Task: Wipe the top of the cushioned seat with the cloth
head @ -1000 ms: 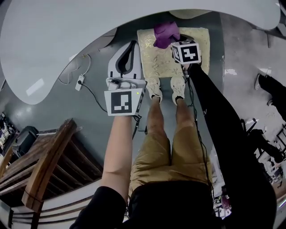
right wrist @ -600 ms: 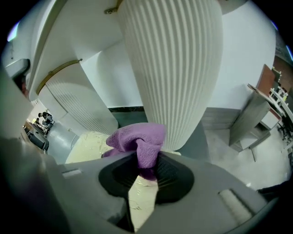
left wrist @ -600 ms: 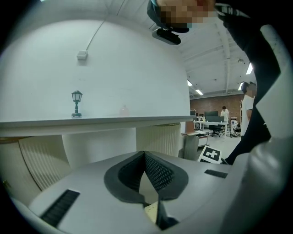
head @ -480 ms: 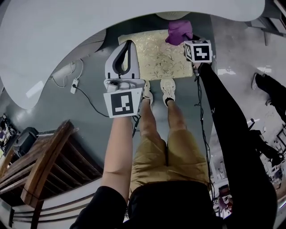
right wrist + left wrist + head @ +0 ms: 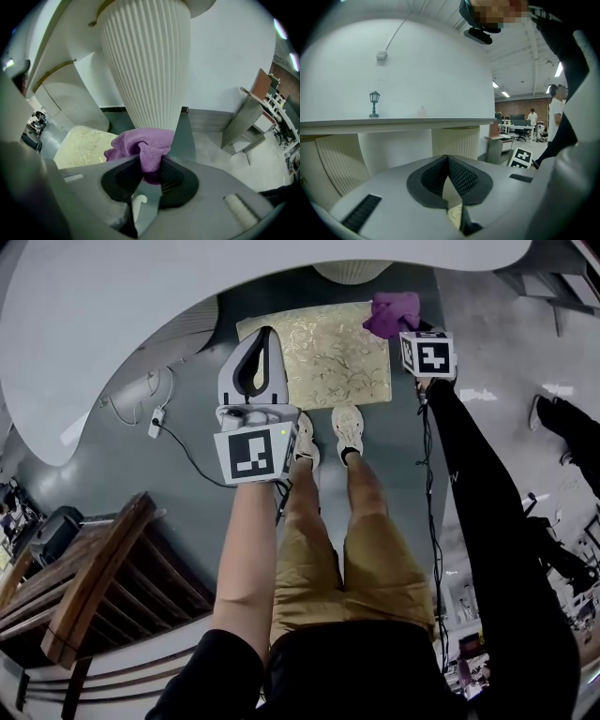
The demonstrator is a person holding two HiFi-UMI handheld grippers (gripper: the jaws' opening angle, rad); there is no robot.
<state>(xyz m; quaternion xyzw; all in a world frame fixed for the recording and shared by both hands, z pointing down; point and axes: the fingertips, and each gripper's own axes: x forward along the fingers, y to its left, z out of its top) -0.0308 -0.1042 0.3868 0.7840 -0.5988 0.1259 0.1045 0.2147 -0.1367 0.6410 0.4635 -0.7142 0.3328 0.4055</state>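
Note:
The cushioned seat point(image 5: 319, 357) is a low cream pad with a gold leaf pattern, lying on the grey floor in front of the person's shoes. A bunched purple cloth point(image 5: 392, 313) rests at its far right corner, partly over the edge. My right gripper point(image 5: 405, 329) is shut on it. In the right gripper view the cloth point(image 5: 143, 145) bulges out of the right gripper point(image 5: 149, 161), with the seat point(image 5: 84, 145) to the left. My left gripper point(image 5: 265, 331) hangs shut and empty over the seat's left edge. The left gripper point(image 5: 448, 158) shows its pads meeting.
A white curved table point(image 5: 187, 287) arcs round the far side, and its ribbed pedestal point(image 5: 145, 61) stands just behind the cloth. A cable with a plug point(image 5: 155, 418) lies on the floor at left. A wooden chair point(image 5: 94, 587) is at lower left. Another person's shoe point(image 5: 553, 413) is at right.
My right gripper has carried the cloth across the seat's far side, from the far middle to the far right corner. The left gripper has barely moved.

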